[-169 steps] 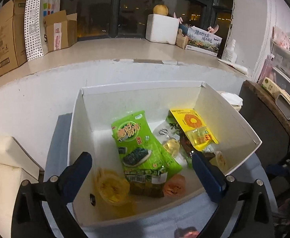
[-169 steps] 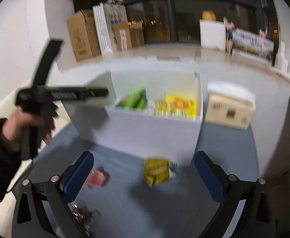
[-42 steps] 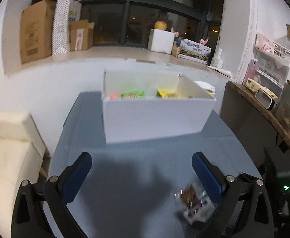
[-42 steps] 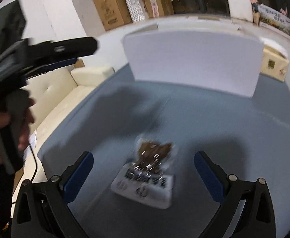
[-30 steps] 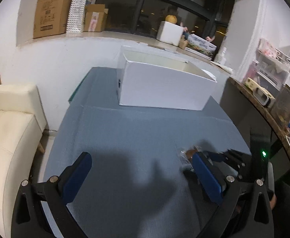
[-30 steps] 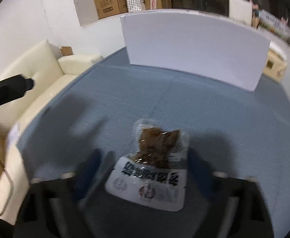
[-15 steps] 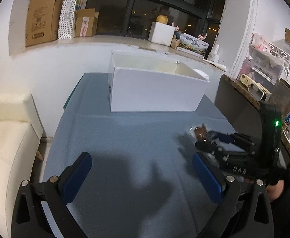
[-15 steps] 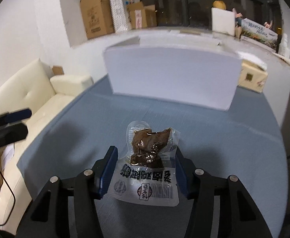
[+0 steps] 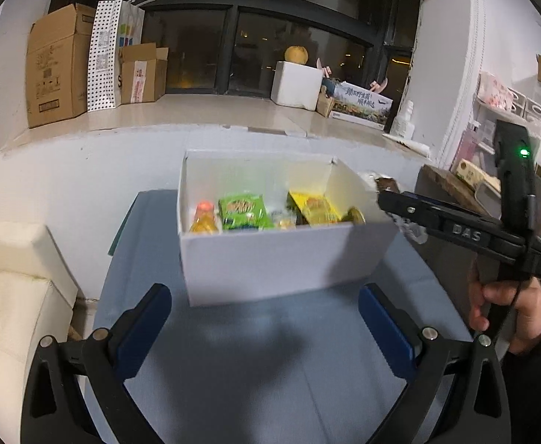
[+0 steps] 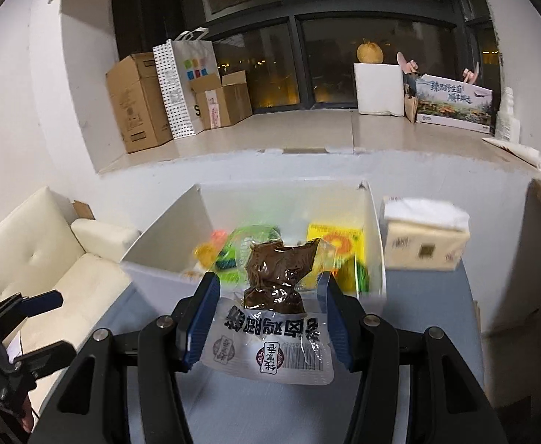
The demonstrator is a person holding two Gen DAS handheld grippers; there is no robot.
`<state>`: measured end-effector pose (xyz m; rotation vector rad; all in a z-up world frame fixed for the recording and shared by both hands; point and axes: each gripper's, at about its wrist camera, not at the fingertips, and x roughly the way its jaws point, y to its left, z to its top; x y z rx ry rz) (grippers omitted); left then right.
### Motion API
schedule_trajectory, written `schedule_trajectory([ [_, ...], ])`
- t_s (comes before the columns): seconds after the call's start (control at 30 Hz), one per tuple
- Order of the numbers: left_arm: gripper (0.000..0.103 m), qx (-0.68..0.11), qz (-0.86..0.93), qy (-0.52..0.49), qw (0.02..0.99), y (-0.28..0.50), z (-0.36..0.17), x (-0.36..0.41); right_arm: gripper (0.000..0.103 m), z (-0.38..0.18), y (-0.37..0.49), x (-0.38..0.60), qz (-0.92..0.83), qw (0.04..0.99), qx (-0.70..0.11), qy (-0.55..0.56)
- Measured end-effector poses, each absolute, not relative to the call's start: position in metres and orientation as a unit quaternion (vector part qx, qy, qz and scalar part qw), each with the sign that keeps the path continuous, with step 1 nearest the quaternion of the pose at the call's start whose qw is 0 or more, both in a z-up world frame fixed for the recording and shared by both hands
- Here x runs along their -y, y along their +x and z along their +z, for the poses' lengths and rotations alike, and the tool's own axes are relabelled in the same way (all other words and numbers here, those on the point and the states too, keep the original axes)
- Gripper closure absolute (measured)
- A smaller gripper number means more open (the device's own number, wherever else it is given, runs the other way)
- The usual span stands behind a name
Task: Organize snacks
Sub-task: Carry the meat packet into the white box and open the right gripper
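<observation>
My right gripper (image 10: 268, 318) is clenched on a clear vacuum pouch of braised brown meat (image 10: 276, 298), its printed end toward the camera, lifted off the blue tablecloth (image 10: 255, 410) just short of the white box (image 10: 159, 277). I judge this the carry step: the pouch is on its way to the box and not yet inside. The next move calls for clearing the near wall, going forward toward 12 o'clock, then letting go over the contents.

My left gripper (image 9: 264, 323) is spread wide and holds nothing, low over the cloth in front of the box.

Inside lie a green packet (image 9: 244, 211), a yellow packet (image 9: 313, 207) and an orange-capped bottle (image 9: 204, 218); the freest spot looks to be at centre. A tissue box (image 10: 423, 236) stands just beside the box at 2 o'clock, a cream sofa (image 10: 48, 259) at 9, the windowsill with cartons (image 10: 137, 103) beyond.
</observation>
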<state>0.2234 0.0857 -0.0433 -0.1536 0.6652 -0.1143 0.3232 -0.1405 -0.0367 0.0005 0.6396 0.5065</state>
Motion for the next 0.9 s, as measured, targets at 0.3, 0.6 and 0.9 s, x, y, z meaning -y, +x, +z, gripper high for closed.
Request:
schedule_trajectory([
  [0.3,0.000,-0.324,-0.055,-0.066,0.942,0.260,-0.036,-0.082,0.012,-0.045,0.373,0.133,0.246,0.911,-0.331,0.012],
  [0.6,0.000,-0.301,-0.010,-0.049,0.952,0.251,-0.036,-0.083,0.000,-0.047,0.358,0.149,0.208,0.926,-0.316,0.008],
  [0.9,0.000,-0.265,0.071,-0.028,0.961,0.227,-0.020,-0.076,0.000,-0.034,0.313,0.144,0.184,0.937,-0.292,-0.058],
])
